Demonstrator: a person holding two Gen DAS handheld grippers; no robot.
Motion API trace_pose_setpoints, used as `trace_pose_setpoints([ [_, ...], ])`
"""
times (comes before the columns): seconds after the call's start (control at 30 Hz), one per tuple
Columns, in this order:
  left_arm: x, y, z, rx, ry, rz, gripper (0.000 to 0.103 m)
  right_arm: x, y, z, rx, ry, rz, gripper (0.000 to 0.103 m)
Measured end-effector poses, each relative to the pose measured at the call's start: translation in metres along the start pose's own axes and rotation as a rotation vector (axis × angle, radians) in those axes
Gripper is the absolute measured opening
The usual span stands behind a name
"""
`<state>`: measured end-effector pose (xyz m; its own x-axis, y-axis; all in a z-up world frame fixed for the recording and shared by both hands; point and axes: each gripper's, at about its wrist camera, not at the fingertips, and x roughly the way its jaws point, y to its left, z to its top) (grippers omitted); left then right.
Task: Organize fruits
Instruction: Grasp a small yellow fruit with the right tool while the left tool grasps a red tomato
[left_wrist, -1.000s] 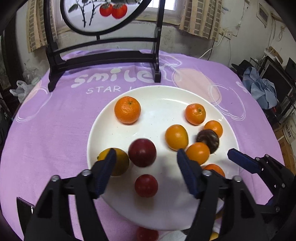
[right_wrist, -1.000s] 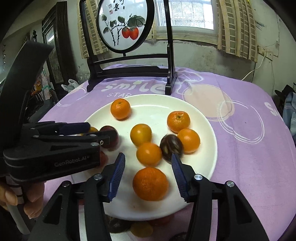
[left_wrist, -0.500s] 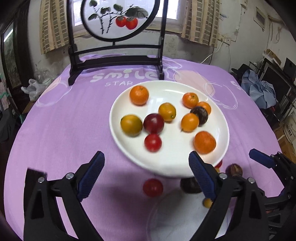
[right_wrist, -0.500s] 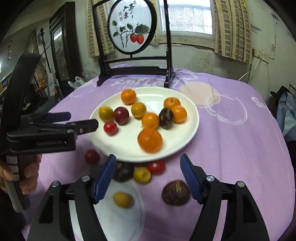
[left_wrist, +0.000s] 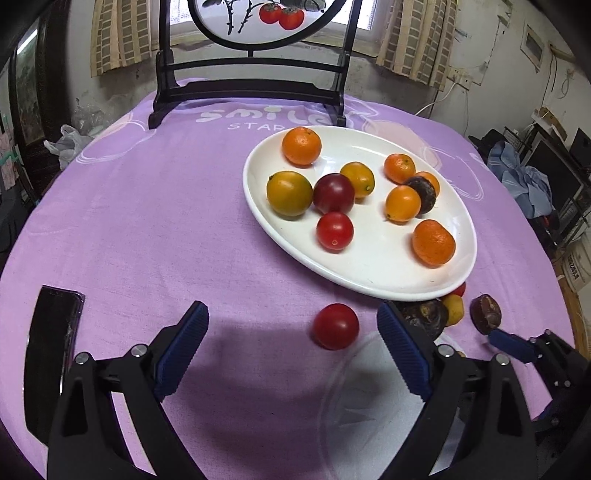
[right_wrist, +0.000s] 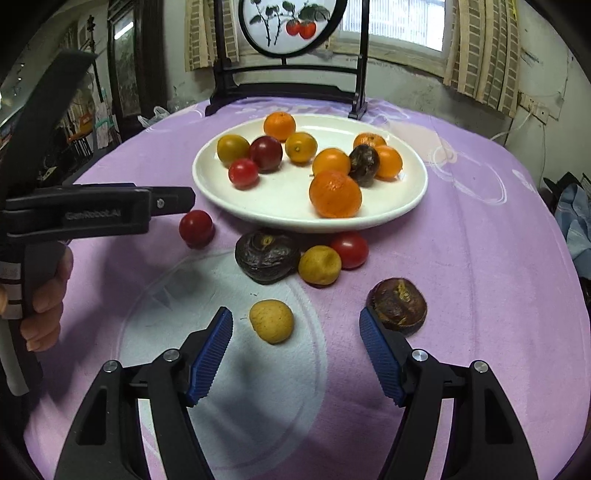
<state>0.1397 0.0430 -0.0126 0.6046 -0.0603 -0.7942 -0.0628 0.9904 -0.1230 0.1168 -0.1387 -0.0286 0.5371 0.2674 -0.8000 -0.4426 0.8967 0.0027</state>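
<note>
**Hovering over the loose fruit, both grippers empty**

Holding the left gripper (left_wrist: 291, 317) spread wide above the purple cloth (left_wrist: 147, 221), pinching nothing. Framing a loose red tomato (left_wrist: 335, 325) between the blue fingertips, nearer the right-hand one, with neither pad touching it. Catching a dark phone (left_wrist: 51, 350) lying flat on the cloth at the left edge of this view.

Closing the jaws of the right gripper (right_wrist: 294, 314), though still standing well apart. Pointing down at a small yellow fruit (right_wrist: 271, 320) lying between the fingertips, closer to the left pad and untouched by either. Leaving a wrinkled dark fruit (right_wrist: 398, 305) just outside the right finger.

Seeing, from the right wrist, a person's hand (right_wrist: 44, 295) gripping the handle of the left tool at the left edge.

Keeping most of the fruit on the white plate (right_wrist: 295, 221) beyond both grippers: a large mandarin (right_wrist: 335, 194) at the near side, smaller orange and yellow fruits behind it, a dark red plum (right_wrist: 266, 153), a red tomato and one dark wrinkled fruit.

Leaving more fruit on the cloth just in front of the plate's near rim: a bigger dark fruit (right_wrist: 266, 256), a yellow fruit (right_wrist: 319, 264) touching it, and a second red tomato (right_wrist: 350, 250) beside that.

Showing the small yellow fruit resting inside a clear round dish (right_wrist: 155, 295) that is hard to make out against the cloth.
</note>
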Motion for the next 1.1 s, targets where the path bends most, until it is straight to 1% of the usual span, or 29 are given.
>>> trace_pose_setpoints([
  [0.13, 0.005, 0.004, -0.001, -0.022, 0.033, -0.022, 0.090, 0.015, 0.008, 0.001, 0.003, 0.059, -0.015, 0.060],
  [0.2, 0.005, 0.005, -0.001, -0.030, 0.032, -0.021, 0.090, 0.016, 0.010, 0.000, 0.000, 0.051, -0.021, 0.058],
  [0.23, 0.005, 0.006, -0.001, -0.033, 0.032, -0.020, 0.090, 0.016, 0.009, -0.001, 0.002, 0.046, -0.018, 0.054],
  [0.27, 0.006, 0.006, -0.001, -0.034, 0.033, -0.021, 0.090, 0.015, 0.008, -0.001, 0.007, 0.038, -0.017, 0.040],
  [0.33, 0.008, 0.005, -0.002, -0.030, 0.038, -0.019, 0.090, 0.014, 0.003, -0.002, 0.033, 0.020, -0.005, 0.027],
  [0.43, 0.011, 0.001, -0.004, -0.010, 0.046, -0.013, 0.090, 0.011, -0.005, -0.003, 0.072, 0.012, 0.035, 0.027],
  [0.53, 0.015, -0.004, -0.007, 0.010, 0.055, -0.013, 0.090, 0.004, -0.009, -0.003, 0.072, -0.007, 0.029, 0.027],
  [0.63, 0.018, -0.008, -0.010, 0.035, 0.059, 0.005, 0.090, -0.005, -0.016, -0.002, 0.087, -0.031, 0.035, 0.027],
  [0.8, 0.027, -0.011, -0.013, 0.062, 0.076, 0.023, 0.090, -0.007, -0.024, -0.003, 0.107, -0.030, 0.025, 0.027],
  [0.93, 0.030, -0.012, -0.014, 0.070, 0.054, 0.041, 0.090, -0.008, -0.024, -0.003, 0.102, -0.028, 0.027, 0.027],
  [1.0, 0.033, -0.015, -0.014, 0.068, 0.046, 0.044, 0.084, -0.008, -0.021, -0.003, 0.090, -0.028, 0.029, 0.027],
  [1.1, 0.036, -0.023, -0.014, 0.109, 0.026, 0.077, 0.066, -0.008, -0.018, -0.003, 0.076, -0.032, 0.030, 0.027],
])
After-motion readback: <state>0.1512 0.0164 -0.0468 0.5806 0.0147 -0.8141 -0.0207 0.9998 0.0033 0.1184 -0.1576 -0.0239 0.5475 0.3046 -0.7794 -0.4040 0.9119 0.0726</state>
